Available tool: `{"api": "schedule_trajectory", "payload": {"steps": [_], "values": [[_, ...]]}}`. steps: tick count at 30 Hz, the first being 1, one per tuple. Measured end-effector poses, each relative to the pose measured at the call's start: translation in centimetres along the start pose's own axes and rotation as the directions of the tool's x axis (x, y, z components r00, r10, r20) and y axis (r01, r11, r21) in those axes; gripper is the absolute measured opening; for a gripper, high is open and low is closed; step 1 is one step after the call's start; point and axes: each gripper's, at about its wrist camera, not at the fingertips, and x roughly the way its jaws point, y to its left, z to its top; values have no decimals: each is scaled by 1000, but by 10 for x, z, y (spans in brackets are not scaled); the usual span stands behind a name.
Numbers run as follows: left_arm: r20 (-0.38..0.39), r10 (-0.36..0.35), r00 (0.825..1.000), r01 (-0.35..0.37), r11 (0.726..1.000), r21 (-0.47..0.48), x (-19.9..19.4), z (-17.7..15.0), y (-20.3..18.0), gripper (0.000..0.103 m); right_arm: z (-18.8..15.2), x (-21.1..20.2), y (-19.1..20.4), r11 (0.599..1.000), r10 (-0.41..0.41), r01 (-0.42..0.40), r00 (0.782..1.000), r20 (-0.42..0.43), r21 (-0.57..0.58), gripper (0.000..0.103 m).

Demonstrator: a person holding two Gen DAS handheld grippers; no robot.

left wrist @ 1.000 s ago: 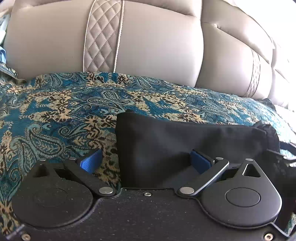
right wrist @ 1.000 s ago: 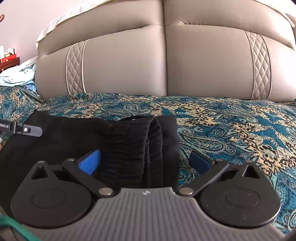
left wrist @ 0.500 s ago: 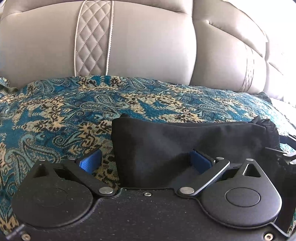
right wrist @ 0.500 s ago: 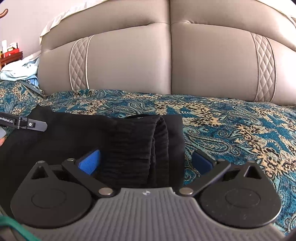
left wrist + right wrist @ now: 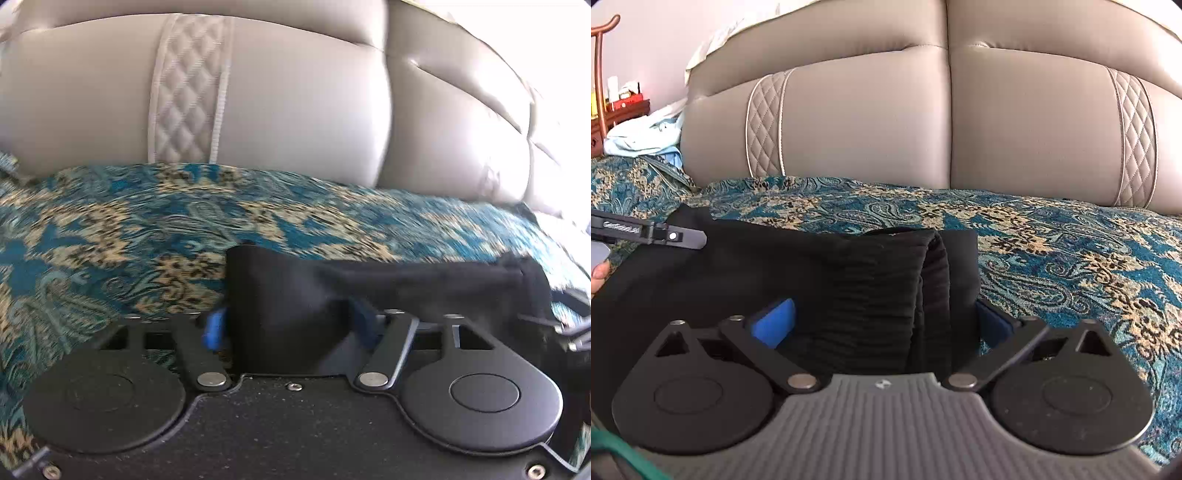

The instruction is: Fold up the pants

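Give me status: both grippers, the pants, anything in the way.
Left gripper just closing, pinching a fold of the black pants. Right gripper closing slightly, open astride the ribbed waistband. Pants flat on the paisley bedspread. Nothing in the way.

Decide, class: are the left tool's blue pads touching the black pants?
Touching. The left wrist view shows the left tool, just closing, bunching the black pants between its pads.

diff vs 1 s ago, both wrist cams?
Left gripper: jaws have just been closing and now pinch the near left corner of the black pants, bunching the cloth. Right gripper: jaws have just been closing slightly, not yet pressing the elastic waistband between them. Pants lie where they were on the paisley bedspread.
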Motion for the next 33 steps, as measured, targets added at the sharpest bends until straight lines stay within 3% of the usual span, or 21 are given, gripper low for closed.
{"api": "schedule_trajectory", "payload": {"steps": [4, 8, 15, 20, 25, 28, 31, 33], "values": [[13, 19, 1000, -18, 997, -78, -3, 2, 9, 35, 0, -3, -3, 999, 15, -16, 1000, 16, 46, 85], [44, 47, 998, -42, 994, -105, -8, 6, 11, 19, 2, 0, -11, 977, 77, -81, 997, 28, 199, 62], [76, 137, 988, -129, 987, -95, -14, 24, 24, 19, 16, 19, 9, 963, 75, -81, 997, 33, 257, 46], [100, 248, 964, -241, 968, -77, -17, 38, 47, 18, 38, 46, 43, 965, 107, -112, 994, 34, 237, 36], [117, 313, 943, -304, 948, -92, -17, 49, 78, 18, 62, 64, 78, 967, 107, -122, 991, 78, 223, 31], [68, 331, 941, -322, 939, -122, -4, 49, 95, 18, 67, 72, 94, 975, 80, -94, 994, 74, 203, 32], [36, 330, 943, -324, 938, -122, 6, 45, 101, 21, 61, 78, 97, 982, 34, -42, 998, 46, 184, 39], [38, 335, 942, -329, 938, -108, 6, 44, 99, 22, 60, 77, 90, 974, 48, -55, 998, 37, 221, 41]]}}
